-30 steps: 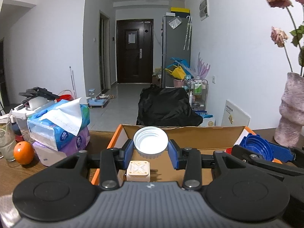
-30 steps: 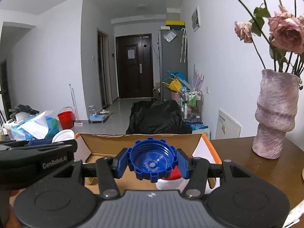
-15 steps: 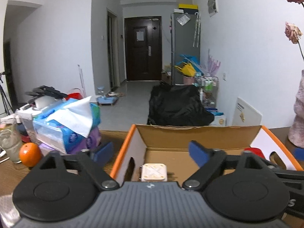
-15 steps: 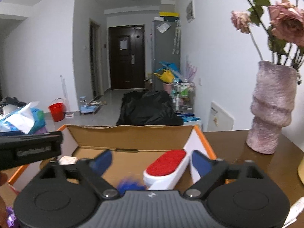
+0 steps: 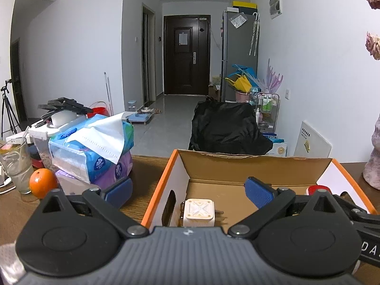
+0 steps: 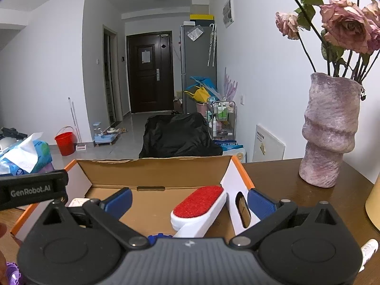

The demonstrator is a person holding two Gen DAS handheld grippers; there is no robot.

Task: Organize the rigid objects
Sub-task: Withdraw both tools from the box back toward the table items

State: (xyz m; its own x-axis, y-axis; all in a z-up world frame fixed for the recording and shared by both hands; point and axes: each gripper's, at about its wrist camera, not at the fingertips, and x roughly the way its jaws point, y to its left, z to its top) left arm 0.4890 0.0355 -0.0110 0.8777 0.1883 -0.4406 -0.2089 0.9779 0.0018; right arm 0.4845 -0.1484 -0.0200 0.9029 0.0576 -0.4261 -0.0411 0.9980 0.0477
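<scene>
An open cardboard box with orange edges (image 5: 163,180) (image 6: 239,166) sits on the wooden table. Inside it lie a cream square block (image 5: 199,210), a white brush with a red pad (image 6: 198,204) and a blue ridged lid, of which only a sliver (image 6: 159,237) shows behind my right gripper body. My left gripper (image 5: 188,192) is open and empty over the box's left wall. My right gripper (image 6: 189,201) is open and empty over the box's right part. The white lid is hidden.
Tissue packs (image 5: 92,147), an orange (image 5: 42,185) and a glass (image 5: 15,163) stand left of the box. A pink vase with dried roses (image 6: 329,130) stands on the right. A yellow object (image 6: 374,204) is at the far right edge.
Both grippers opened: the left let go of the white lid, the right let go of the blue lid, which dropped into the box. Both grippers have pulled back slightly.
</scene>
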